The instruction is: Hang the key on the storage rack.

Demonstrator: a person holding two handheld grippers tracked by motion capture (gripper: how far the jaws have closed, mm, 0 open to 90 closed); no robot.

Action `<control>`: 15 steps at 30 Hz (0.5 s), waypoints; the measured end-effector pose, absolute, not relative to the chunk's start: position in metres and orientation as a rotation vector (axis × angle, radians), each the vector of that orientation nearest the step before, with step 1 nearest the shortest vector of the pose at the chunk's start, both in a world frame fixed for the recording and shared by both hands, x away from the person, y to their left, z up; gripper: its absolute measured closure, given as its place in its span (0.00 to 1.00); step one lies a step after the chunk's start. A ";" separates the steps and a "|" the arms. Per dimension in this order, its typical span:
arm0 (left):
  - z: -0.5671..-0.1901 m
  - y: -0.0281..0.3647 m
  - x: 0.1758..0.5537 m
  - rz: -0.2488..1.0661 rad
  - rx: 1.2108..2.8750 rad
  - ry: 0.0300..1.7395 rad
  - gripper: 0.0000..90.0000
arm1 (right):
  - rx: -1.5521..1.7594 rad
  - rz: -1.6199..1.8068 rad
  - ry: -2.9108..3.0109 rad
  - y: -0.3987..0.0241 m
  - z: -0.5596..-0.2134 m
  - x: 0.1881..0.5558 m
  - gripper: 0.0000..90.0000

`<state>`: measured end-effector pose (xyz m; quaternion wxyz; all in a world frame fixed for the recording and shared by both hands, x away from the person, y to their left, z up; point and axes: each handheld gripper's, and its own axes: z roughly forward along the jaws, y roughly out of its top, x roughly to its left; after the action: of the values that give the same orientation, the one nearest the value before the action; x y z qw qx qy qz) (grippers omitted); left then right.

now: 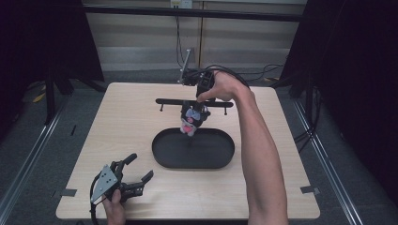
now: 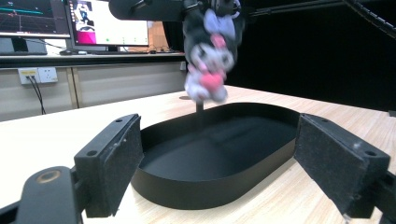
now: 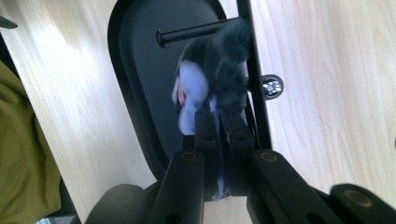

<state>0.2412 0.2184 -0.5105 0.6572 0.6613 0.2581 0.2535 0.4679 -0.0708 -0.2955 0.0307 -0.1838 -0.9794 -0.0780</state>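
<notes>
A small black, white and pink plush toy [image 1: 191, 121] [image 2: 209, 51] hangs in the air over the far rim of a black oval tray [image 1: 162, 157] [image 2: 205, 196]. My right gripper [image 1: 199, 104] [image 3: 218, 122] points down from above and is shut on the top of the plush toy [image 3: 205, 81]. Just behind it stands a low black bar rack [image 1: 169, 101] [image 3: 254, 70]. My left gripper [image 1: 140, 168] [image 2: 219, 163] rests near the table's front left corner, open, its pads [image 2: 119, 156] facing the tray with nothing between them.
The light wooden table [image 1: 122, 126] carries the tray at its middle and the rack behind. A metal post with cables [image 1: 185, 63] rises at the far edge. Monitors [image 2: 70, 18] and a wall socket [image 2: 37, 74] stand beyond the table in the left gripper view.
</notes>
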 end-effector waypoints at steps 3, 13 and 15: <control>-0.510 0.218 0.241 0.575 1.498 0.583 0.17 | -0.560 -0.224 -3.016 -0.070 -0.295 0.467 0.96; -0.511 0.218 0.241 0.568 1.495 0.587 0.17 | -0.571 -0.218 -3.025 -0.069 -0.298 0.469 0.96; -0.510 0.218 0.241 0.573 1.498 0.582 0.17 | -0.576 -0.243 -3.027 -0.069 -0.298 0.469 0.95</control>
<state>0.2410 0.2183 -0.5105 0.6576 0.6615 0.2570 0.2529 0.4692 -0.0694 -0.2975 0.0251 -0.1864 -0.9790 -0.0785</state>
